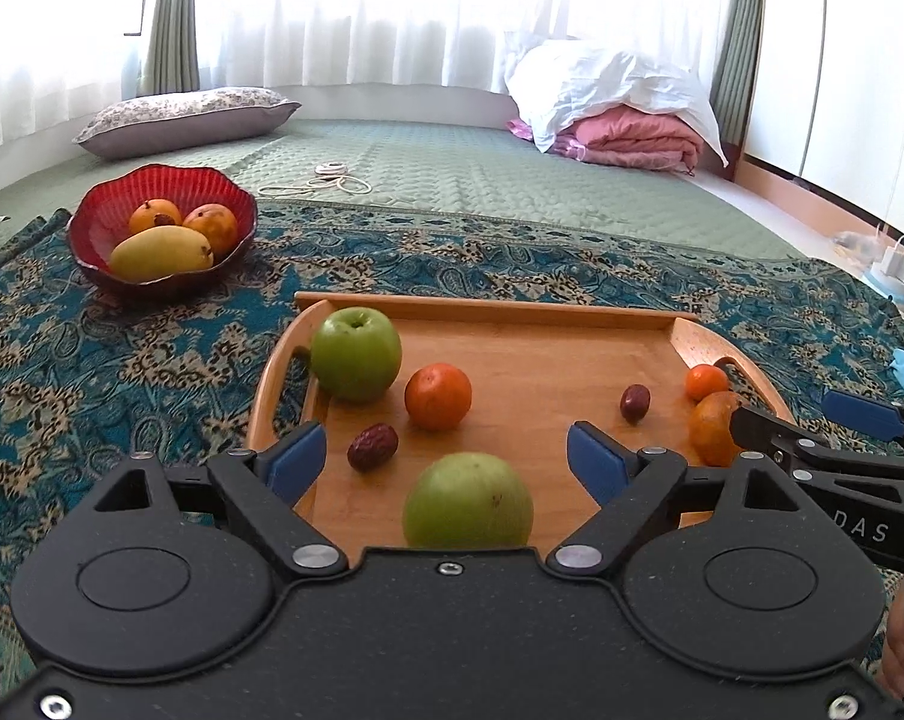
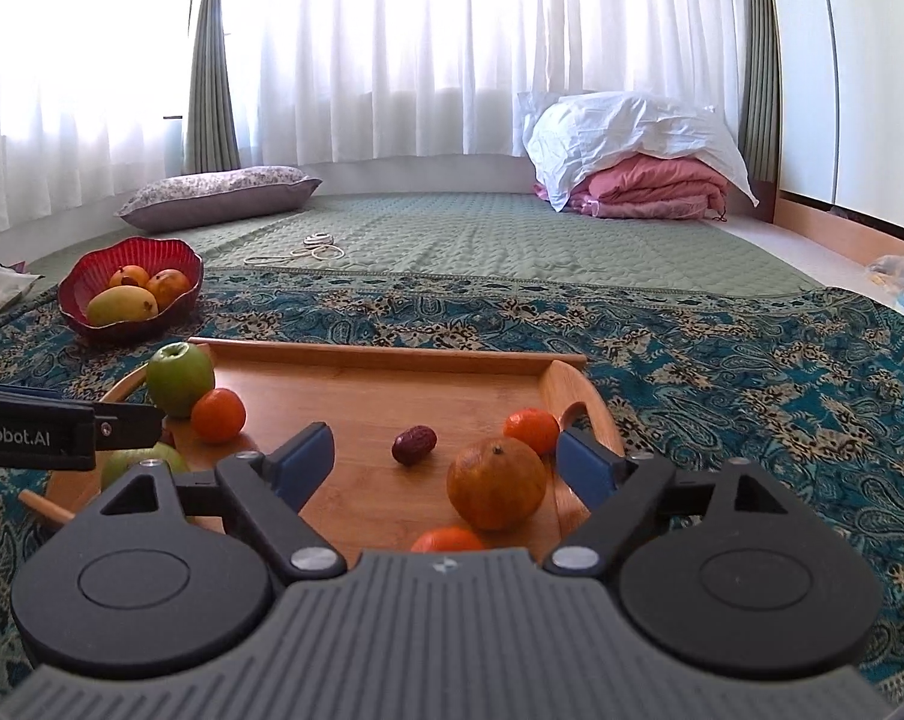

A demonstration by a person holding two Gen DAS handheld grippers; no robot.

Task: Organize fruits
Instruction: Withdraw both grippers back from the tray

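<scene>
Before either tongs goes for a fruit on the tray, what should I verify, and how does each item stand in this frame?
1. Left tongs open, empty: ok.
2. Right tongs open, empty: ok.
3. Nearest green apple lies between the left fingers, not gripped: ok.
4. Large orange lies between the right fingers, free: ok.
5. Red bowl has room beside its three fruits: cannot tell.
6. Wooden tray flat on the patterned cloth: ok.

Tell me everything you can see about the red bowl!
The red bowl looks like shiny glass with a wavy, ribbed rim. It sits upright on the patterned blue cloth, beyond the wooden tray's left corner and apart from it. Inside lie a yellow-green mango and two orange-yellow fruits. Neither gripper touches it.
</scene>
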